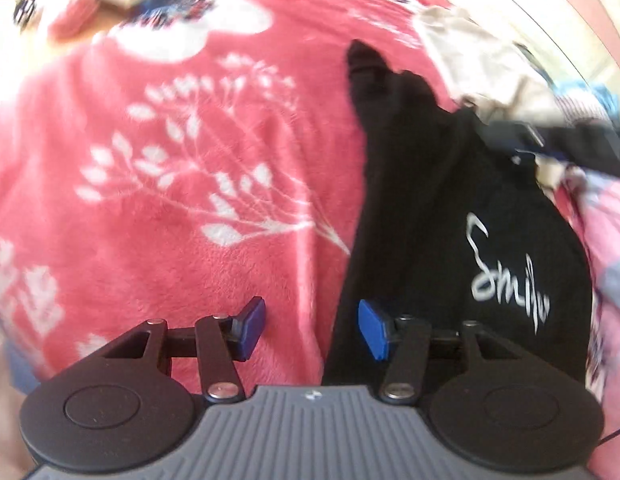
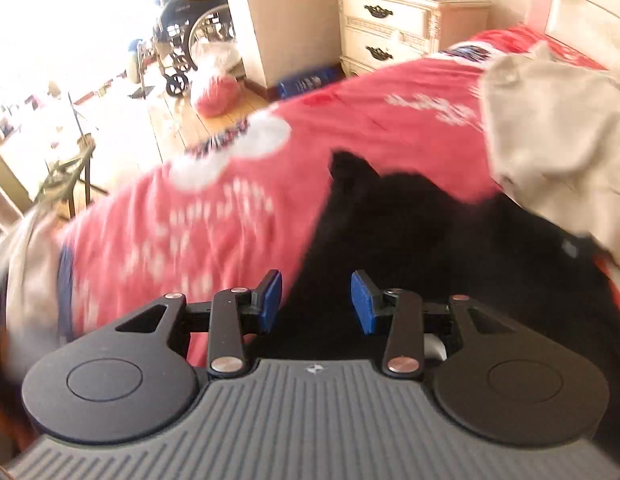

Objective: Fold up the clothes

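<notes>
Bedroom setting, shown from both wrist views: a bed covered by a red floral blanket [image 1: 189, 160] fills most of each frame, with a cream nightstand [image 2: 406, 28] against the far wall and a wheelchair [image 2: 189, 36] in the bright far-left doorway area. Motion blur is present in both views, so fine detail of the fabric is lost.

On the blanket, right of centre, a black garment [image 1: 450, 220] is laid out lengthwise from near to far; white script lettering is seen on its near-right part, and its far end tapers to an uneven point. A beige garment [image 2: 558, 152] is heaped at the far right, its edge lying against or over the black one; which of the two cannot be told. Whether the black garment is spread flat or has been folded once cannot be settled from these views.

The left gripper [image 1: 312, 328] is held low over the near-left edge of the black garment, fingers parted, nothing between them. The right gripper [image 2: 316, 304] is held likewise over the near part of the same garment, fingers apart and empty.

Risks are judged as follows. The plush blanket could be pinched together with the black fabric if a closure is made too deep at the edge. The beige garment could be dragged along where the two pieces meet. An uneven fold could result if the two grippers take hold at unequal points along the edge.
</notes>
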A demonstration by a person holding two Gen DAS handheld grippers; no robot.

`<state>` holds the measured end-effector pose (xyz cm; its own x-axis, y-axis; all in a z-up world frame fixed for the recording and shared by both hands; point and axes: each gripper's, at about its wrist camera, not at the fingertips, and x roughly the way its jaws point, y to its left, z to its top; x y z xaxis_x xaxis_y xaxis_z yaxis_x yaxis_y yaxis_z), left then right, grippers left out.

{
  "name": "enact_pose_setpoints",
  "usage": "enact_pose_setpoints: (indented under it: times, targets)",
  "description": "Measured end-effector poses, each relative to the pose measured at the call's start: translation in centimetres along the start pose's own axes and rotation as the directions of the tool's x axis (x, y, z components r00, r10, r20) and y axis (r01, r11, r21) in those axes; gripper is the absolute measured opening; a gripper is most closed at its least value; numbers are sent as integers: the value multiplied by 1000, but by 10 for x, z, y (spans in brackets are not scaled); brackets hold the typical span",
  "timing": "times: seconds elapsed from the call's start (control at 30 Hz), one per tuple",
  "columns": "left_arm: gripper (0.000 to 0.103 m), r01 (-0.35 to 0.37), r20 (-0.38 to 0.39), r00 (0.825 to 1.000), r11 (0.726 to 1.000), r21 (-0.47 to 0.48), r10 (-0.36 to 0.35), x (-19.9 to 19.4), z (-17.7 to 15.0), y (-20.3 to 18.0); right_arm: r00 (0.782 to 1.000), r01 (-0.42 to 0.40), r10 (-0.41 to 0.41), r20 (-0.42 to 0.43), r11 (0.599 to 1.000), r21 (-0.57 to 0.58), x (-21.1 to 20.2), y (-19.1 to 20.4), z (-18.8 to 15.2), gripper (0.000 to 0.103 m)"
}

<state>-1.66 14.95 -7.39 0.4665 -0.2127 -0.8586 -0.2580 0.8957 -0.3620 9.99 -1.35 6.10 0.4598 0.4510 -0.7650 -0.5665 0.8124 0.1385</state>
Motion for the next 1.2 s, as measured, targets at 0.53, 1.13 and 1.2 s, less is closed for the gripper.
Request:
enact_pose_setpoints:
  times: [0.53, 1.13, 1.2]
  targets:
    - [4, -3, 133, 990, 959, 282, -36, 6, -24, -27, 996, 83, -85, 11, 990, 110, 135, -40, 55, 7]
    - [41, 134, 94, 977, 887, 442, -194, -35, -36, -47, 957, -205, 52, 287, 819, 536, 14, -193, -71, 26]
    - [42, 128, 120, 975, 910, 395, -189, -36, -26, -43, 960, -173, 35, 277, 853, 492, 9, -185, -60, 26]
